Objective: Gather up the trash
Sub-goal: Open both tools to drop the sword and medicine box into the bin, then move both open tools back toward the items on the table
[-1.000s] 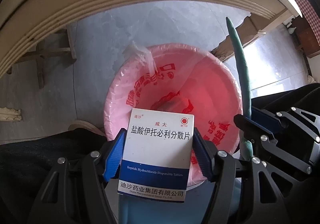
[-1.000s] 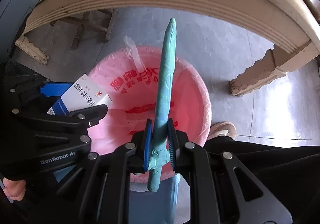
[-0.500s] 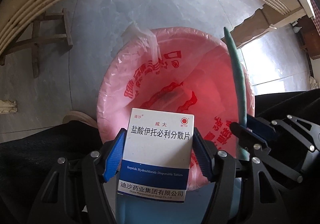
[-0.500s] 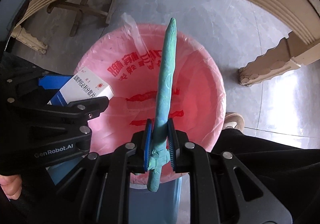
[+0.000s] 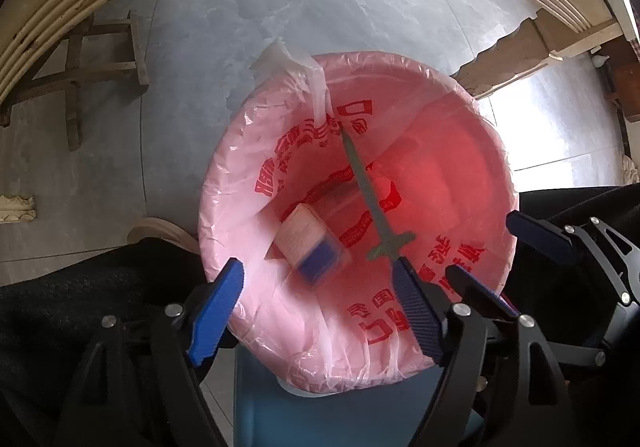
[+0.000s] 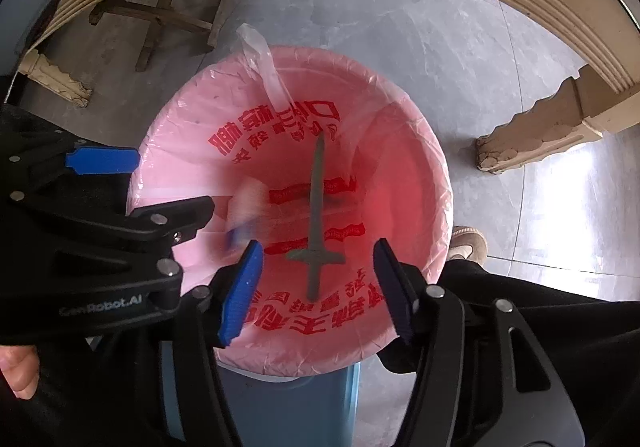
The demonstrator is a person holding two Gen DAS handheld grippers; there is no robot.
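Both grippers, left (image 5: pixel 316 311) and right (image 6: pixel 316 287), have just been opening, nothing between them.
White-and-blue cardboard medicine box (image 5: pixel 310 247) and green toy sword (image 6: pixel 316 223) drop into pink-lined bin (image 6: pixel 404 115), sword at box's three o'clock.

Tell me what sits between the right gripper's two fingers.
Nothing held: in the right wrist view the right gripper gapes, and the green toy sword shows below inside the pink bin bag.

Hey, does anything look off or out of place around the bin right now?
Nothing is spilled. The medicine box and green toy sword are both inside the pink-lined bin, the box blurred. Only the bag's loose plastic tail sticks up at the far rim.
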